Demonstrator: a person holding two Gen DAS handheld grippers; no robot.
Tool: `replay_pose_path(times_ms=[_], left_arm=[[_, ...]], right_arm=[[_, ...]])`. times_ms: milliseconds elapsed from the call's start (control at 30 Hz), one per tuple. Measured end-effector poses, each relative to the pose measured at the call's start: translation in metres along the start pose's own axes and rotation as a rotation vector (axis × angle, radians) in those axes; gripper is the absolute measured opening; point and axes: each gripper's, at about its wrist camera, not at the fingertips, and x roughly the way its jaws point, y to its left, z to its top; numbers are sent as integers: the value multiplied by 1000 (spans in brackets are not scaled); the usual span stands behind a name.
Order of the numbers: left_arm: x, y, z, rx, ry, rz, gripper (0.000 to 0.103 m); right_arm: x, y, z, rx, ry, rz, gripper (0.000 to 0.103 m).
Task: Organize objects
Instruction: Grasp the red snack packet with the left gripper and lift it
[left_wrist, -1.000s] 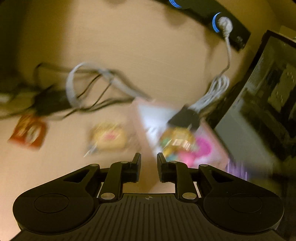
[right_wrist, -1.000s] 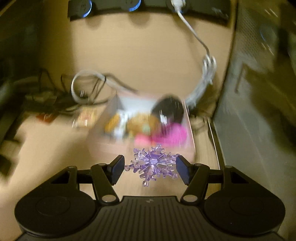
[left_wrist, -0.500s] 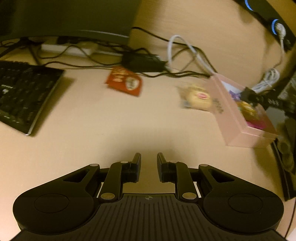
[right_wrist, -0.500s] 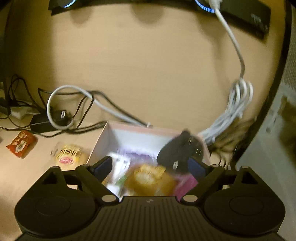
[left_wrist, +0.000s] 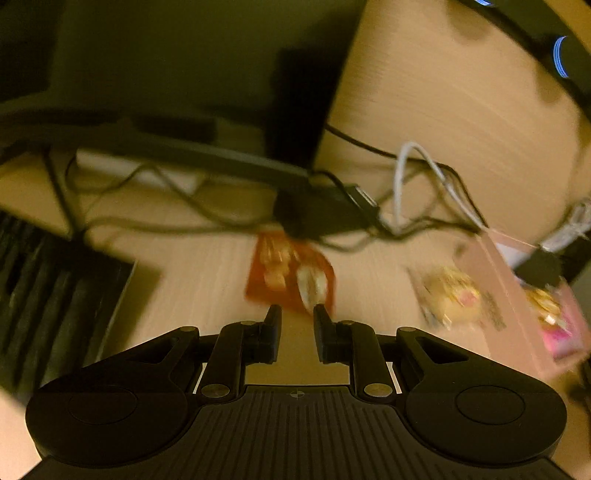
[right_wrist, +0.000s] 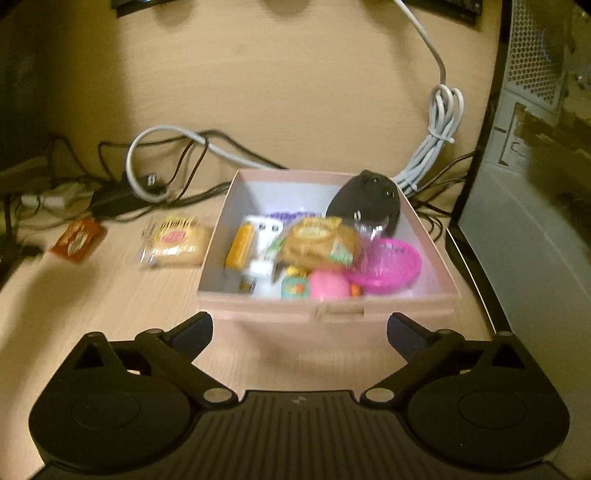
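An open pink box holds several small items, among them a purple snowflake ornament, a pink basket and a black mouse. My right gripper hovers just before the box's front wall, its jaws opening wide with nothing between them. A yellow biscuit packet lies left of the box and a red snack packet lies farther left. In the left wrist view the red snack packet lies just beyond my left gripper, whose fingers stand a narrow gap apart and empty. The biscuit packet and box are at its right.
A black keyboard lies at the left under a monitor stand. A black power adapter and tangled cables sit behind the red packet. A bundled white cable hangs behind the box. A computer case stands at the right.
My right gripper opened; the purple snowflake left its jaws and now lies in the box, and the gripper drew back. My left gripper swung left, to just short of the red packet.
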Motion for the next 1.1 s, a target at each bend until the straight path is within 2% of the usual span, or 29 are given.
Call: replay_pose_path(times_ms=[67,133,300,400,567,800,1100], left_arm=[[15,-1,12,23,-26,35,20],[28,0,20,28,-35,38,20],[59,6,33,2,13,50,21],[67,3,32,19,25,38,22],[60,-21,14,143,33,-2,22],[32,-59,-27,339,41,-59,26],[-5,-73,-72,341,92,-156,26]], right_arm=[[-11,7,-9,-24,7,-8,101],[-21,12,-18,-44,15,-12,101],[-38,18,-36,-55,43,-28,103],[-40,14,-44,-29,68,-37,103],[-40,6,-53,5,87,-41,103],[-43,1,-57,17,85,-22,103],[-42,-5,-67,27,110,13,103]])
